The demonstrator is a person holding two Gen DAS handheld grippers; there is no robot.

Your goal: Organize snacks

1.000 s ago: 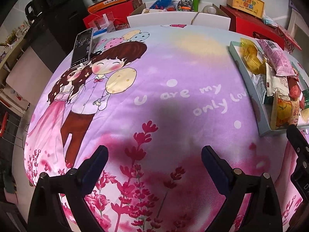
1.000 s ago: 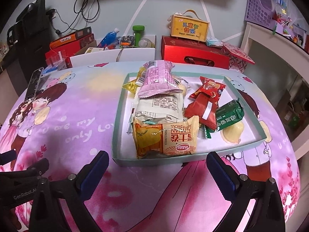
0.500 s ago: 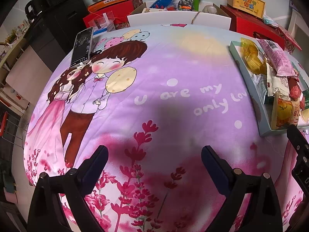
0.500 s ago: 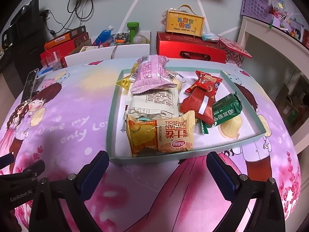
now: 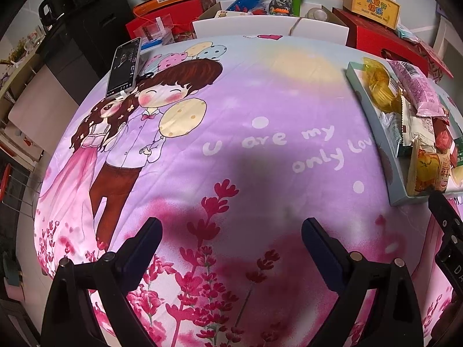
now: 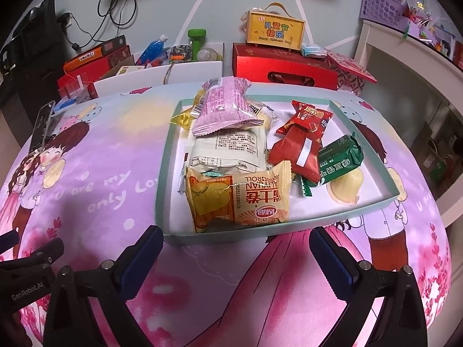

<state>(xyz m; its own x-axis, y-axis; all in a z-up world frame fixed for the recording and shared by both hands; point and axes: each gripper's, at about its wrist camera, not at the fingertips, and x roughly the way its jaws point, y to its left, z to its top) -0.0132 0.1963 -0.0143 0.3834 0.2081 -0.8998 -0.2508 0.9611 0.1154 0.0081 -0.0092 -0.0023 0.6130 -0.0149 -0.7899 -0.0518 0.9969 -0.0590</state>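
A phone (image 5: 123, 68) lies at the far left edge of the printed cloth (image 5: 231, 133). Left gripper (image 5: 231, 237): jaws wide apart, holding nothing, over bare cloth. Right gripper (image 6: 235, 245): likewise spread and empty, just short of the tray (image 6: 165, 173) (pale green rim), where the snack packets (image 6: 237, 199) lie heaped.

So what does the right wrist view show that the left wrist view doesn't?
Only the right wrist view shows the green packet, the pale jelly cup and the tray's right side. Only the left wrist view shows the cloth's whole left side with the flower print. Both show the phone, the yellow egg roll pack and open, empty tools.
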